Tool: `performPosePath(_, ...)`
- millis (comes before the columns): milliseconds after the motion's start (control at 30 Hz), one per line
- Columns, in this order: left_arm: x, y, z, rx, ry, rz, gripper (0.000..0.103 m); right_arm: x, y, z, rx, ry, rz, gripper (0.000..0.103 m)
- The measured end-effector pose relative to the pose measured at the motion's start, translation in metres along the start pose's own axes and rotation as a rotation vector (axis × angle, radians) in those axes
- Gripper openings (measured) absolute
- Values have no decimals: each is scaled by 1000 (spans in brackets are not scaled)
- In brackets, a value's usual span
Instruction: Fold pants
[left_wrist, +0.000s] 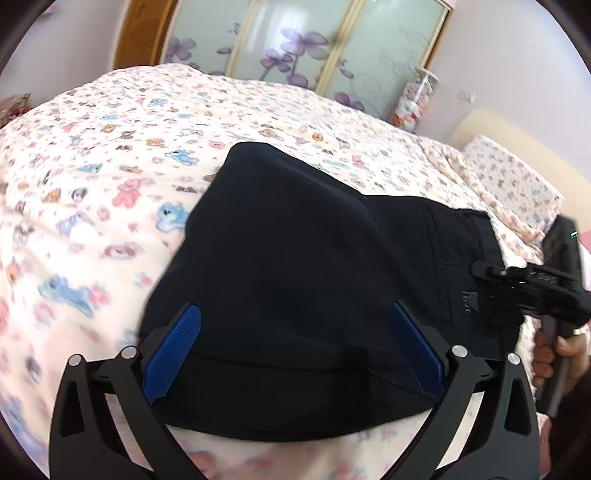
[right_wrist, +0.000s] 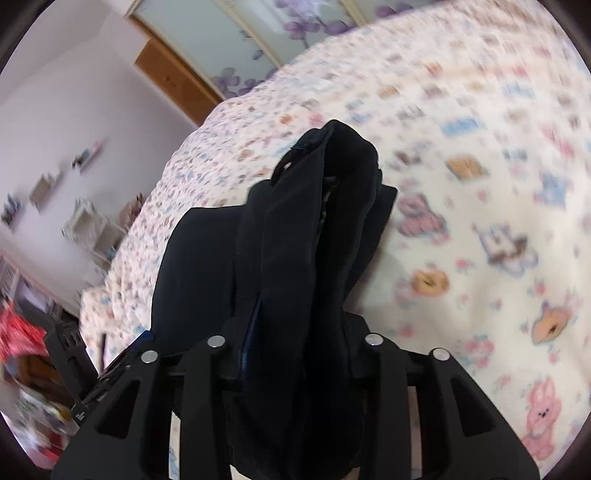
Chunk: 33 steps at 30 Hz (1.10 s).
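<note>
Dark navy pants (left_wrist: 295, 258) lie folded over on the patterned bed. My left gripper (left_wrist: 295, 328) is open, its blue pads (left_wrist: 173, 354) spread wide on either side of the pants' near folded edge. My right gripper (right_wrist: 295, 332) is shut on a bunched fold of the pants (right_wrist: 314, 240), which rises between its jaws and hides the pads. The right gripper also shows in the left wrist view (left_wrist: 532, 284), at the pants' waistband end on the right.
The bedspread (left_wrist: 110, 166) is cream with cartoon animals. Frosted wardrobe doors with purple flowers (left_wrist: 295, 48) stand behind the bed. A pillow (left_wrist: 513, 184) lies at far right. Shelves and clutter (right_wrist: 55, 229) line the wall left of the bed.
</note>
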<state>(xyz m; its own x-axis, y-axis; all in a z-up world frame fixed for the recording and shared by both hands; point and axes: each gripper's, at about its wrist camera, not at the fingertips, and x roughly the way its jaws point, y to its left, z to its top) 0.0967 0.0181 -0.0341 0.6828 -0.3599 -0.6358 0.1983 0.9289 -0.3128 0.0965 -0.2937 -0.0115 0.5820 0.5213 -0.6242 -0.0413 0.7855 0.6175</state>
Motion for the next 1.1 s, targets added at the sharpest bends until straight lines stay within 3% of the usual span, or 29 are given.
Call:
performPosePath(67, -7, 8, 13, 20, 21, -19, 101, 5, -11, -2, 37, -2, 28, 43)
performPosePath(167, -10, 25, 37, 35, 49, -48, 101, 6, -20, -9, 42, -20, 68, 37)
performPosePath(267, 4, 43, 62, 42, 123, -80, 101, 8, -29, -18, 59, -58, 107, 37)
performPosePath(400, 38, 64, 87, -35, 233, -131, 101, 9, -32, -22, 72, -83, 127, 37)
performPosePath(633, 85, 87, 85, -203, 362, -290, 100, 9, -40, -25, 76, -97, 155, 38)
performPosePath(733, 89, 90, 81, -298, 357, -413, 91, 11, -42, -27, 82, -105, 168, 38)
performPosePath(800, 86, 80, 81, -277, 340, -440, 90, 11, -46, -28, 93, -109, 179, 38)
performPosePath(933, 70, 48, 81, -145, 303, -419, 86, 11, -49, -30, 98, -118, 181, 38)
performPosePath(1000, 69, 29, 80, -18, 288, -280, 85, 11, -50, -31, 102, -121, 181, 38)
performPosePath(1067, 79, 16, 75, 81, 313, -90, 73, 11, -51, -30, 103, -121, 182, 39)
performPosePath(1100, 85, 13, 73, 97, 328, -47, 73, 11, -51, -30, 103, -120, 182, 39)
